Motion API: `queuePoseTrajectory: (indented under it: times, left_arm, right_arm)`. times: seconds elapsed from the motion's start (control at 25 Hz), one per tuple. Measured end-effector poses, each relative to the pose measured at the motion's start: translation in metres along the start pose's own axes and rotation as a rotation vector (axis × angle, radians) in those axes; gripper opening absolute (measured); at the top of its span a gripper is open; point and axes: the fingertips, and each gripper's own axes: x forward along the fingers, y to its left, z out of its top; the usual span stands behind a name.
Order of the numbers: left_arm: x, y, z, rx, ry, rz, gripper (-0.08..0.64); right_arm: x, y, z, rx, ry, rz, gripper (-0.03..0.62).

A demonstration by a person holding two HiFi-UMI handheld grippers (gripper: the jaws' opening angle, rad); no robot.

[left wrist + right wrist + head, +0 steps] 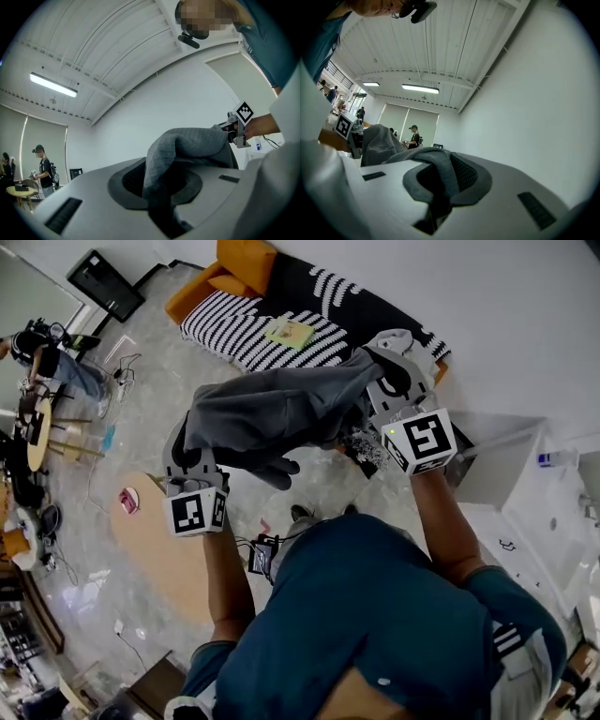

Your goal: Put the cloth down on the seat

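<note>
A grey cloth hangs stretched between my two grippers, high above the floor. My left gripper is shut on its left end, and the cloth runs out of the jaws toward the other gripper. My right gripper is shut on the right end; the cloth is pinched deep between its jaws. Beyond the cloth lies the sofa seat with a black-and-white striped cover and orange cushions.
A yellow-green book lies on the striped seat. A round wooden table stands below my left arm with a pink object on it. A white cabinet is at the right. People stand at the far left.
</note>
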Motion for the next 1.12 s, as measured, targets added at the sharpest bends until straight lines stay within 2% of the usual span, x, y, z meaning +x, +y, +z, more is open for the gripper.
queuePoseTrajectory:
  times: [0.12, 0.32, 0.44, 0.8, 1.0, 1.12]
  left_arm:
    - [-0.001, 0.015, -0.004, -0.015, -0.010, 0.003, 0.061]
    - [0.015, 0.025, -0.011, -0.029, -0.037, -0.043, 0.061]
    - [0.011, 0.040, -0.020, -0.047, -0.026, -0.054, 0.061]
    - [0.021, 0.076, -0.023, -0.073, -0.076, -0.087, 0.061]
    - [0.021, 0.080, -0.032, -0.071, -0.068, -0.107, 0.061]
    - [0.031, 0.077, -0.035, -0.072, -0.061, -0.110, 0.061]
  right_arm:
    - [0.010, 0.010, 0.006, -0.025, 0.006, 0.003, 0.032]
    - [0.018, 0.005, 0.005, -0.039, 0.019, -0.058, 0.032]
    - [0.024, 0.017, 0.002, -0.041, 0.043, -0.075, 0.032]
    - [0.050, 0.026, 0.015, -0.081, 0.045, -0.136, 0.032]
    - [0.054, 0.033, 0.007, -0.071, 0.056, -0.148, 0.032]
    - [0.059, 0.022, 0.000, -0.061, 0.065, -0.151, 0.032]
